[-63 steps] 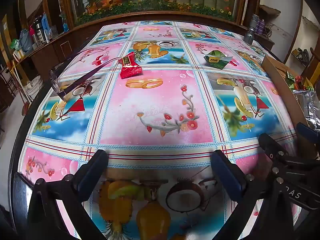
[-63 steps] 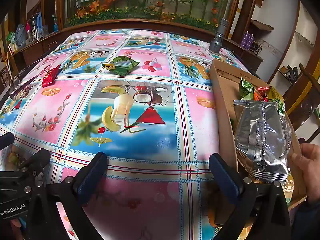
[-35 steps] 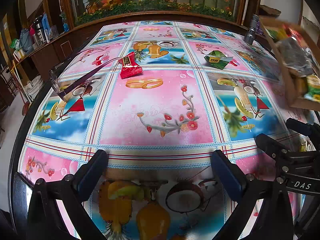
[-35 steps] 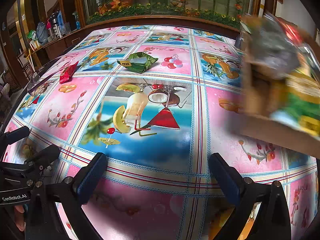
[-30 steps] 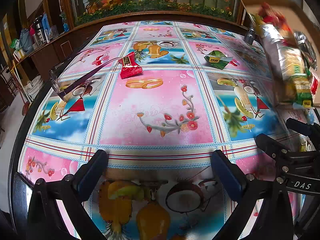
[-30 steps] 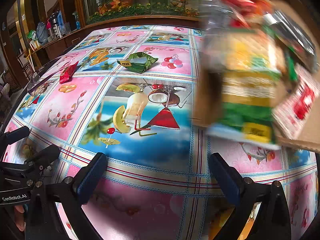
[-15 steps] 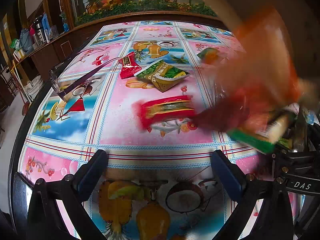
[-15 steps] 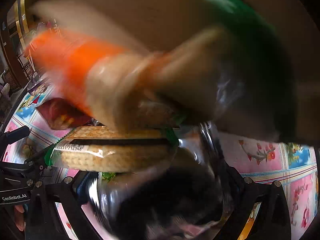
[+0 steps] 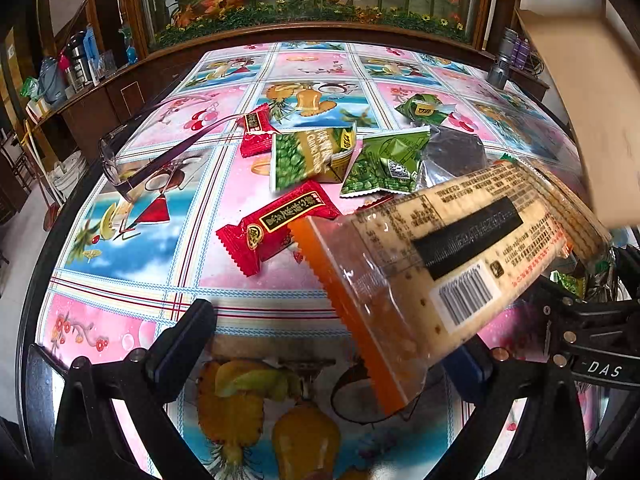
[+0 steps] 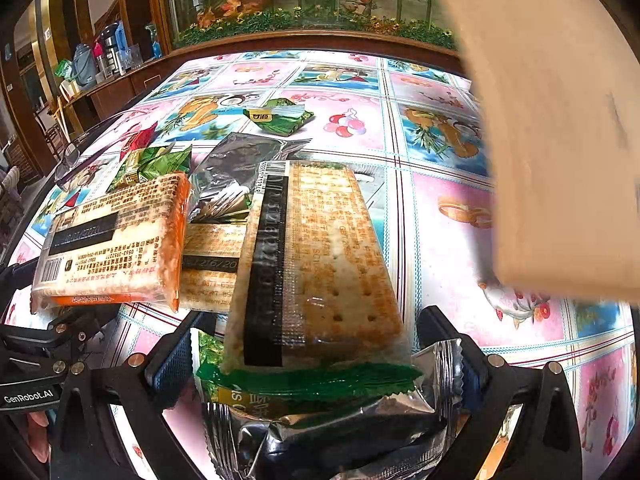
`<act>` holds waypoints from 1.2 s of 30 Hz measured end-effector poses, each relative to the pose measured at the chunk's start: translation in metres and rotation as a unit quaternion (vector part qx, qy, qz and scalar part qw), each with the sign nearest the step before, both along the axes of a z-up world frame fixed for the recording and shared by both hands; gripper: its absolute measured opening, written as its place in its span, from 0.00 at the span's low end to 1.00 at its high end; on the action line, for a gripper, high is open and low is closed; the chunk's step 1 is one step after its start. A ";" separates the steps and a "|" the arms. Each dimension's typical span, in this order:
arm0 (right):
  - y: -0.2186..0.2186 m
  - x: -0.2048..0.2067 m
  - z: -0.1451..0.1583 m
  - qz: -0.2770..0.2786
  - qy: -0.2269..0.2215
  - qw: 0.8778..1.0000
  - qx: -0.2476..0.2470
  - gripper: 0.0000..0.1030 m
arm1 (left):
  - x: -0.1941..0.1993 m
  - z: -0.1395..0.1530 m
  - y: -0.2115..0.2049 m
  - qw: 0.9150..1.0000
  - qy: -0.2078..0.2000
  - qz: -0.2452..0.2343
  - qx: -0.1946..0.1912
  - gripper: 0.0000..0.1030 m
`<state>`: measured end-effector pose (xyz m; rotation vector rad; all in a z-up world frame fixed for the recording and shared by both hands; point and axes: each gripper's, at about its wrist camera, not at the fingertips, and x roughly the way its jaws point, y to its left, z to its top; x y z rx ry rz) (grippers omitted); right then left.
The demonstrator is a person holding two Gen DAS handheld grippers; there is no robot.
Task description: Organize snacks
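While both tools, left (image 9: pixel 328 344) and right (image 10: pixel 316 348), rest with fingers spread and gripping nothing, cracker packets (image 10: pixel 316 256) lie piled between and upon them; green pea bags (image 9: pixel 308 156) and red candy wrappers (image 9: pixel 276 224) lie scattered farther across the surface (image 9: pixel 132 240).

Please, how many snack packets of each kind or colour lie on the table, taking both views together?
Cracker packs: 3
Green packets: 3
Red packets: 2
Silver foil bags: 2
Total: 10 that show clearly.
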<state>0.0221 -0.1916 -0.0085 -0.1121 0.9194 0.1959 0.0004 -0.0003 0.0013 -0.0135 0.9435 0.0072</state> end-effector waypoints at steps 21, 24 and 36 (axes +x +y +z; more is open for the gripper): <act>0.004 0.003 0.000 0.006 0.001 1.000 -0.001 1.00 | -0.001 0.000 0.000 1.000 0.000 0.000 0.000 1.00; 0.004 0.003 0.000 0.006 0.001 1.000 -0.001 1.00 | -0.001 0.000 0.000 1.000 0.000 0.000 0.000 1.00; 0.005 -0.002 0.001 -0.038 0.001 0.999 -0.002 1.00 | -0.002 -0.001 0.001 1.000 0.000 -0.002 0.000 1.00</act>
